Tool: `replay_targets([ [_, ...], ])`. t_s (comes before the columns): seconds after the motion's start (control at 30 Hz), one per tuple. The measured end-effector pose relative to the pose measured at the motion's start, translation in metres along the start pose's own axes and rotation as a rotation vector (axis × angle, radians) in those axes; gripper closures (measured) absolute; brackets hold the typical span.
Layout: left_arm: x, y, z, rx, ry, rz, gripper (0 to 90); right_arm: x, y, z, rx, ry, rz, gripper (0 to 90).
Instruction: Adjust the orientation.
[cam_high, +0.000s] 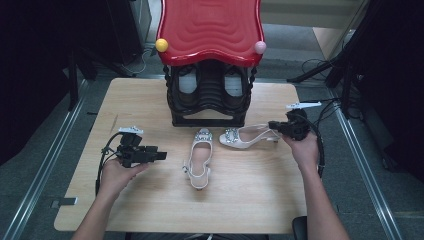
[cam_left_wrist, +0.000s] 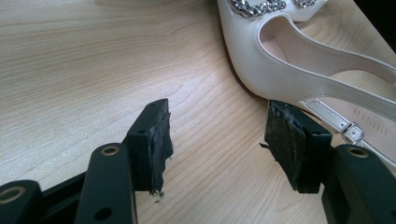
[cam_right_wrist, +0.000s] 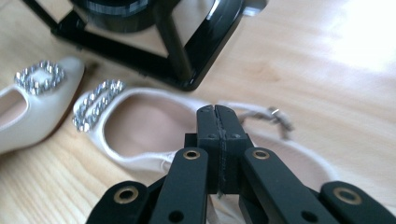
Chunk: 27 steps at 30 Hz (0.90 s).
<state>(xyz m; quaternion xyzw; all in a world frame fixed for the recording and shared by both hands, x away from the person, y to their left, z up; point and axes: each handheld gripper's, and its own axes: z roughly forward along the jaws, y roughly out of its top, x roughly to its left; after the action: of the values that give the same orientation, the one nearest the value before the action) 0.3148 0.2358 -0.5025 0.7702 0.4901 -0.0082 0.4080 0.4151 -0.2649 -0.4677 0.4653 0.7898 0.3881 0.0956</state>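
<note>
While the right hand-held gripper (cam_high: 274, 126) sits clamped shut at its heel strap, the right shoe (cam_high: 247, 137) lies crosswise on the surface (cam_high: 150, 100), toe pointing left. The left shoe (cam_high: 199, 159) runs lengthwise, toe toward the rack (cam_high: 209, 95); the left hand-held gripper (cam_high: 161, 156) gapes empty beside it. Strap lettering is unreadable.

You see two cream-white shoes (cam_high: 201, 159) with silver rhinestone buckles (cam_high: 203, 135), pale woodgrain tabletop (cam_high: 150, 200), glossy red rippled roof (cam_high: 210, 27) over black rack (cam_high: 209, 97), black fingers (cam_left_wrist: 154, 140).
</note>
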Motion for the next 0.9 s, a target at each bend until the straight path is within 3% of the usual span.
replay_targets([
  [0.2,-0.001,0.002,0.002,-0.002,-0.006,0.004,41.0,0.007,-0.005,0.016,0.073,0.023,-0.046,90.0],
  [0.4,-0.001,0.004,0.006,-0.001,-0.011,0.002,41.0,0.006,-0.011,0.016,0.11,0.06,-0.025,90.0],
  [0.9,-0.005,0.015,0.019,0.016,-0.038,0.032,41.0,0.026,-0.019,0.011,0.146,0.084,-0.048,90.0],
])
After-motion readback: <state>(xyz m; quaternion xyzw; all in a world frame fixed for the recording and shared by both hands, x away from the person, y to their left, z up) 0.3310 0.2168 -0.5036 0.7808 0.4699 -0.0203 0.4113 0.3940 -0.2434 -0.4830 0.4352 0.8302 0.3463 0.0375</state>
